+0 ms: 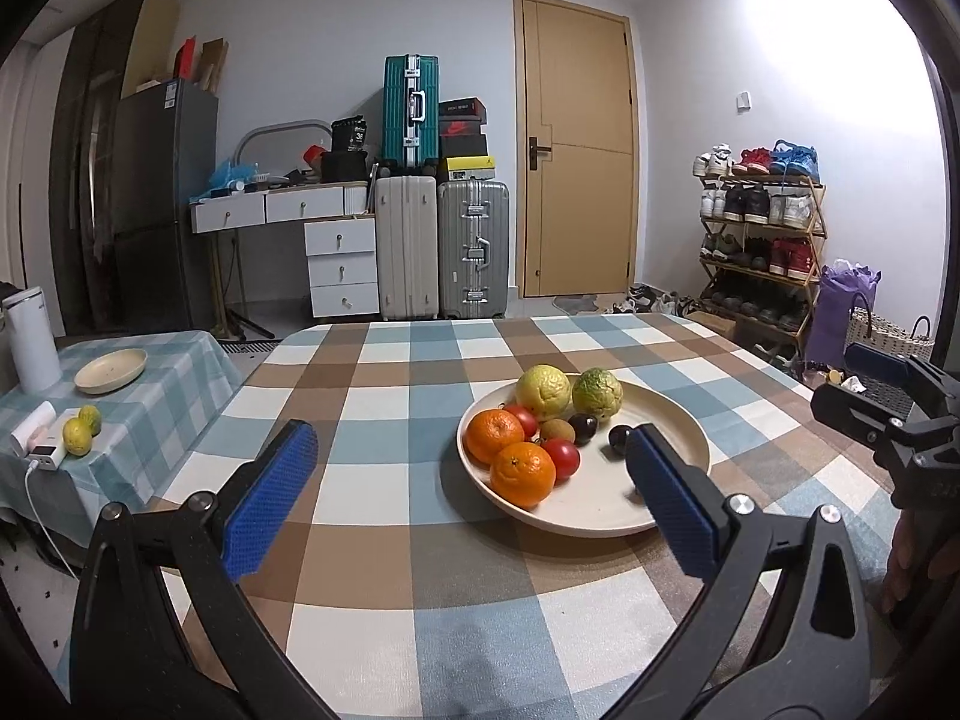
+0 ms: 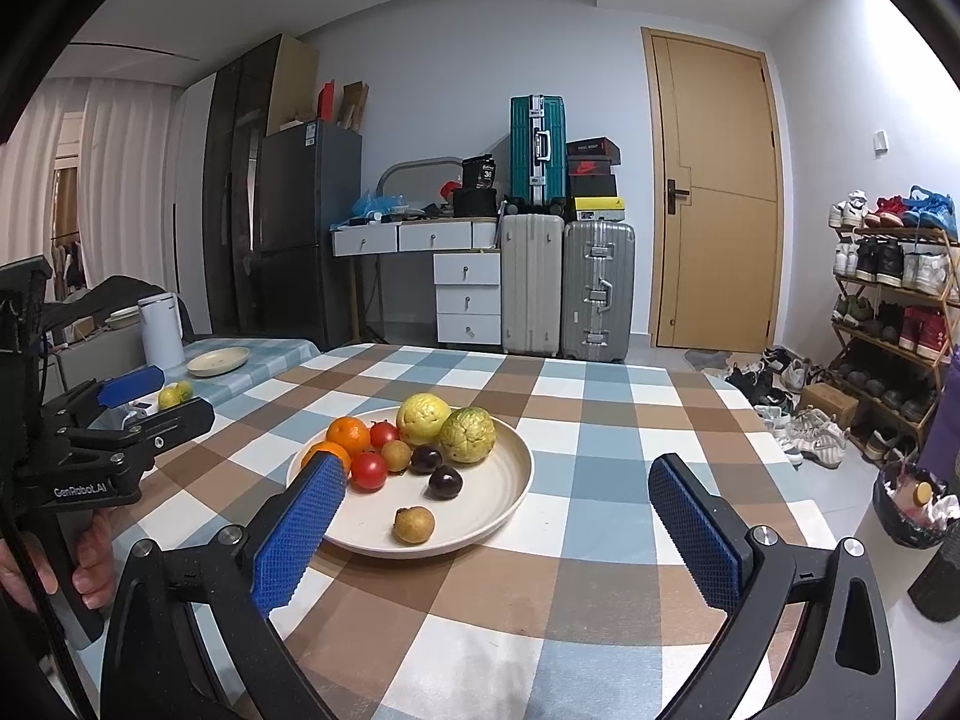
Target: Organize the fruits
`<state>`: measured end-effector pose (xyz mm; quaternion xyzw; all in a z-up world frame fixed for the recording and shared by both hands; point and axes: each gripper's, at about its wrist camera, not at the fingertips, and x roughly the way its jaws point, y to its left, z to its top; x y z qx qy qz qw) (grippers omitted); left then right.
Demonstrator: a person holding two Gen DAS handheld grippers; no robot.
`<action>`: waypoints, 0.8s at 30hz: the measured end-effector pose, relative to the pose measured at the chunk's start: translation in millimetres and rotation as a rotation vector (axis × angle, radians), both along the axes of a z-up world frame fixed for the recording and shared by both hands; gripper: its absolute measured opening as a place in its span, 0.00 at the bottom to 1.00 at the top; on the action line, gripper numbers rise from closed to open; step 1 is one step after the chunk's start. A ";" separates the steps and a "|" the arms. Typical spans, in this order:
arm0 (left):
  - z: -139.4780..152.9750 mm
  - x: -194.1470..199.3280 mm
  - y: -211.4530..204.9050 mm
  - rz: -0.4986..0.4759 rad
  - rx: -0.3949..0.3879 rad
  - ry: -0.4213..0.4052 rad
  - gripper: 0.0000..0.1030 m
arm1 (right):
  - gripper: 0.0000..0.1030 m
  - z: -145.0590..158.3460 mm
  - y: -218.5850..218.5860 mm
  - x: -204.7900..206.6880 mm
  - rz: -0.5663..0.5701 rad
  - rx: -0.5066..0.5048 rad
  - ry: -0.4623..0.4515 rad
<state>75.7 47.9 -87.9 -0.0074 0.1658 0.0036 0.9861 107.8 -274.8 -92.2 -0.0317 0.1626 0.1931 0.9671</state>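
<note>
So the checkered tabletop point(image 2: 600, 420) carries one big cream plate point(image 2: 510, 480), and nearly all the fruit sits in it: two bumpy yellow-green guavas point(image 2: 447, 427) at the back, two oranges point(image 1: 509, 459) on the left, two tomatoes point(image 2: 376, 456), two dark plums point(image 2: 435, 471), and a couple of small brown longans point(image 2: 413, 524), one of them alone near the front rim. Over on the side table point(image 1: 180, 372) there's an empty small plate point(image 1: 111, 370) and two little green-yellow citrus point(image 1: 81, 435) lying loose beside a power bank point(image 1: 45, 456).

Both claws are spread wide and carry nothing; the left claw point(image 1: 474, 480) hangs in front of the plate's left side, the right claw point(image 2: 498, 531) in front of its right.

Honestly this could be a full plate waiting to be sorted out, or fruit gathered with two strays left. Either way, my tips: round fruit rolls, so come in with the pads either side of the widest part, squeeze gently on tomatoes and plums, and pick from the edge of the pile so neighbours don't get nudged.
</note>
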 end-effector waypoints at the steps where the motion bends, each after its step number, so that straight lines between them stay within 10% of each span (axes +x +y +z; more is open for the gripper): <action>1: 1.1 -1.5 -0.3 0.000 0.000 0.001 1.00 | 1.00 0.0 0.1 0.0 -0.001 0.000 0.001; 24: -2.8 -3.3 -0.4 0.001 0.004 -0.001 1.00 | 1.00 -0.2 0.2 -0.1 -0.001 0.000 0.000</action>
